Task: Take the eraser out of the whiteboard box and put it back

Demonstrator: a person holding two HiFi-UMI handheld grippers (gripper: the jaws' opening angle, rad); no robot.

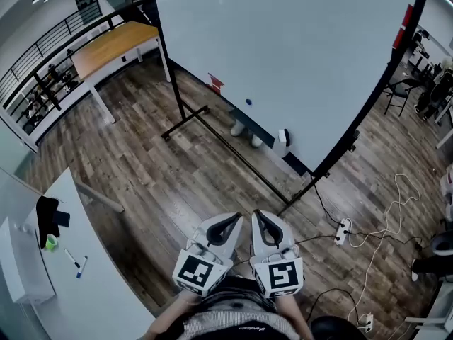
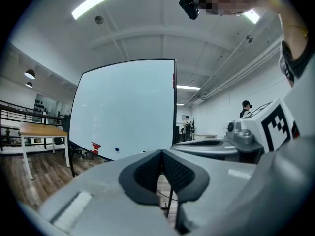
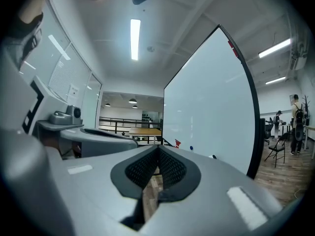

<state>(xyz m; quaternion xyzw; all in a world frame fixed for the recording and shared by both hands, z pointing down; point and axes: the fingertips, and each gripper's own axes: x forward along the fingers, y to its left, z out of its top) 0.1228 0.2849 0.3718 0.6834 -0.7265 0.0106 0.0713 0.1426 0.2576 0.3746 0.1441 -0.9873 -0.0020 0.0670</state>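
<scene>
- Ahead, a box (image 1: 282,140) sits at the lower edge of the whiteboard (image 1: 283,48); the eraser cannot be made out.
- Side by side, the left claw (image 1: 228,223) and right claw (image 1: 260,222) are clenched empty, well apart from it.

Bright, even overhead light; strip lamp (image 3: 135,38) above right claw (image 3: 158,150). Whiteboard (image 3: 211,107) ahead: soft sheen, no hard glare. Claw views: strong fisheye, dark corners, near housing soft. Shadows faint.
</scene>
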